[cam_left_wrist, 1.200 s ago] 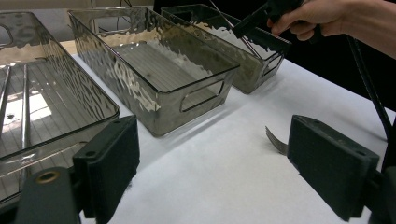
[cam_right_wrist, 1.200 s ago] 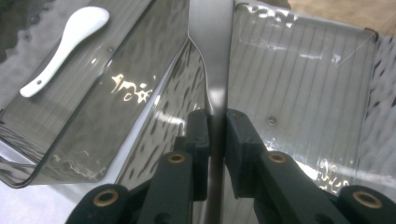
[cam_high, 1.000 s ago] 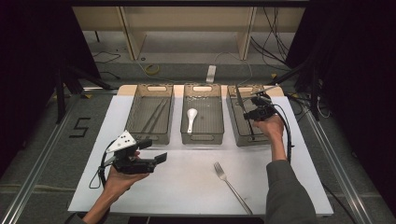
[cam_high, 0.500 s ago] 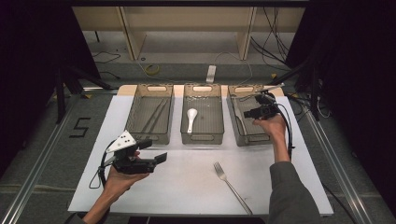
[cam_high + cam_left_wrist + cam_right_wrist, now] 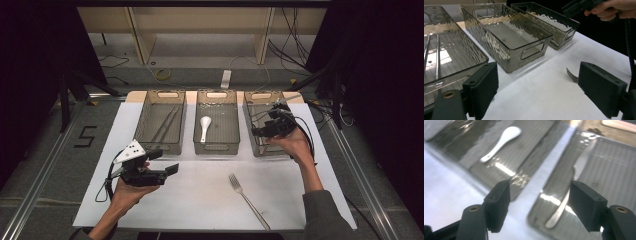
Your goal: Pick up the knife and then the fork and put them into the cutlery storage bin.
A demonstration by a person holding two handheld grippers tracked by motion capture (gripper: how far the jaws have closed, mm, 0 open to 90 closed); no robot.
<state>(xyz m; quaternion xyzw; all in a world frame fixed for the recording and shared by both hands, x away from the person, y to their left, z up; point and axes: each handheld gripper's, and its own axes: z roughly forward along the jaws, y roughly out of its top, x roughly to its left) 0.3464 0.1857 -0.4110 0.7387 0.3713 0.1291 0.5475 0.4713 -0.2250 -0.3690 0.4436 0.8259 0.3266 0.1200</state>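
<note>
The left gripper [image 5: 167, 170] is held above the white table [image 5: 200, 200] near its front left corner, its jaws spread wide apart with nothing between them. In the left gripper view the jaws frame bare table surface, and the tines of a fork [image 5: 572, 75] peek out beside the right-hand jaw.

The right gripper [image 5: 257, 132] hangs over the right bin [image 5: 260, 150] near the table's back right corner, held in the person's right hand [image 5: 295, 145]. Its jaws are likewise wide apart and grip nothing. In the right gripper view a metal utensil [image 5: 560, 211] lies on the ribbed floor of the bin below the jaws; its kind is too blurred to tell.

Three smoky clear plastic bins stand in a row along the back edge. The middle bin [image 5: 216, 147] holds a white spoon [image 5: 204, 127]. The left bin [image 5: 160, 145] holds thin metal rods [image 5: 165, 125] lying lengthwise.

The fork lies on the bare table near the front edge, right of centre, tines pointing toward the bins and handle running toward the front right corner, well apart from both grippers.
</note>
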